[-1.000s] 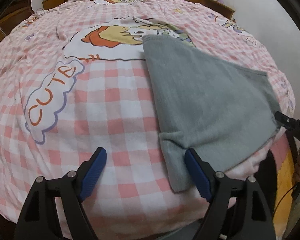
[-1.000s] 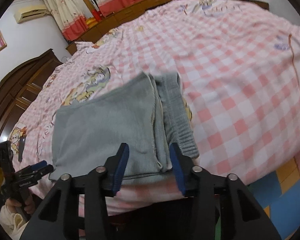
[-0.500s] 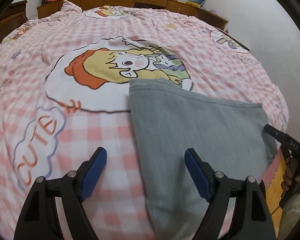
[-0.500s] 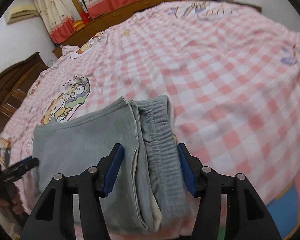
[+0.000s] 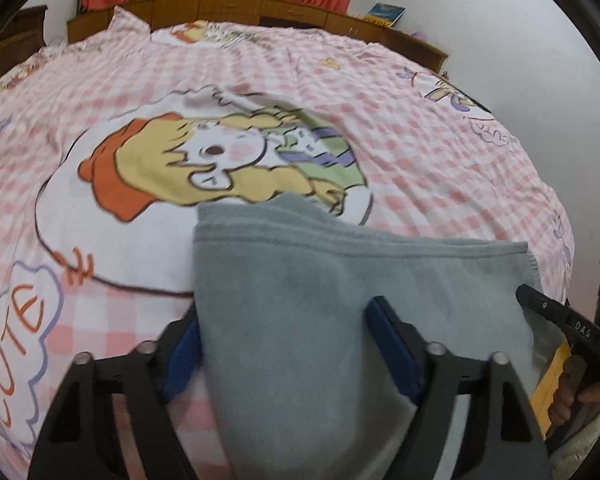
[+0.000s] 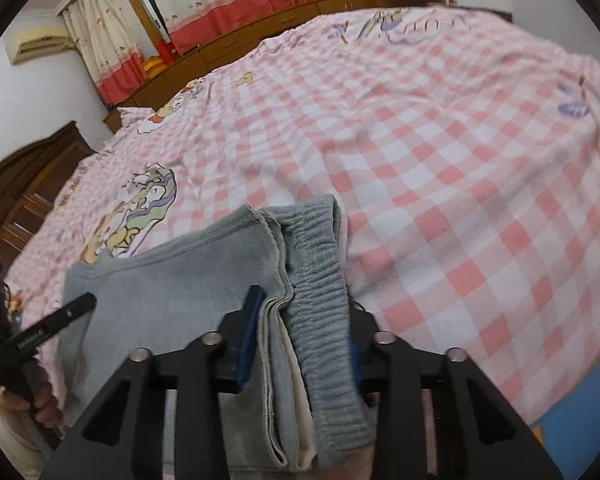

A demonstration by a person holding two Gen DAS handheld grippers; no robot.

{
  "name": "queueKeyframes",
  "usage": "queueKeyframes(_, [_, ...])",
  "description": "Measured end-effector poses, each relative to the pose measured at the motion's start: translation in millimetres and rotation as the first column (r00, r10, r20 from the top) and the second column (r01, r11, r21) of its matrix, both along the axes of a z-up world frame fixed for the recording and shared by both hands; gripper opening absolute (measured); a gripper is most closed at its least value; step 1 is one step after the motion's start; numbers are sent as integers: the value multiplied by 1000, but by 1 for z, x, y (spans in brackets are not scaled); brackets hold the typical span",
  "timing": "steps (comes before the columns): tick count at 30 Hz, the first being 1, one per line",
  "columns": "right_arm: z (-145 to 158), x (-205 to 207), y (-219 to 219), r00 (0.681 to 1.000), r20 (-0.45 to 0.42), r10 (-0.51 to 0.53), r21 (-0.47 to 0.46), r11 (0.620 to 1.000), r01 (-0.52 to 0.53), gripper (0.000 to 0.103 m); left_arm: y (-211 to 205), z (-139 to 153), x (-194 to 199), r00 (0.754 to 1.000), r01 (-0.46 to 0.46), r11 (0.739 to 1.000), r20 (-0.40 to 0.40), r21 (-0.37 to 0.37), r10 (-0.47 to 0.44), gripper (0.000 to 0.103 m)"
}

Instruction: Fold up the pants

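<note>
Both grippers now sit farther over the grey pants (image 5: pixel 340 300). The left gripper (image 5: pixel 288 344) has just been closing around the folded edge. The right gripper (image 6: pixel 302 340) has just been closing on the waistband (image 6: pixel 324 320).

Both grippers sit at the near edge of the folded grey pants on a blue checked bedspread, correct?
Not quite: the bedspread is pink checked, as the right wrist view shows. The rest holds: left gripper and right gripper sit at the near edge of the folded grey pants.

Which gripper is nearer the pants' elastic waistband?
Right. The right gripper has its jaws, just closing, around the elastic waistband. The left gripper straddles the opposite folded end of the pants.
</note>
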State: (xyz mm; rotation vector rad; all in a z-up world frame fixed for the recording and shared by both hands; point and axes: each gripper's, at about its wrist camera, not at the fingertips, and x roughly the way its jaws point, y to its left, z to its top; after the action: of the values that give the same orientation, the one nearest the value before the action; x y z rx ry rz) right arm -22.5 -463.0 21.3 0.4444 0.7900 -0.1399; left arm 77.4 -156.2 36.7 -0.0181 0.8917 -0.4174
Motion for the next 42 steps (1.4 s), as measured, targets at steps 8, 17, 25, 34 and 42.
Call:
queueKeyframes(8, [26,-14,20,998,42,-47,-125,991,52,21,1,23,-15,999,33,998,43,-57,-31,19])
queueKeyframes(17, [70,-36,43,988,156,9,-155,988,16,19,4,85,-64,981,83,993,183,-80,-67,16])
queueKeyframes(25, [104,-32,92,963,231,138,-169,981,-100,19,51,125,-94,961,6,999,277,-53,9,15])
queueKeyframes(34, [114,22,166,933,218,287,-190,950,-248,19,126,139,-67,948,-119,993,299,25,107,16])
queueKeyframes(42, [78,78,200,941,112,319,-198,935,-293,19,178,86,-1,958,-229,970,191,75,212,16])
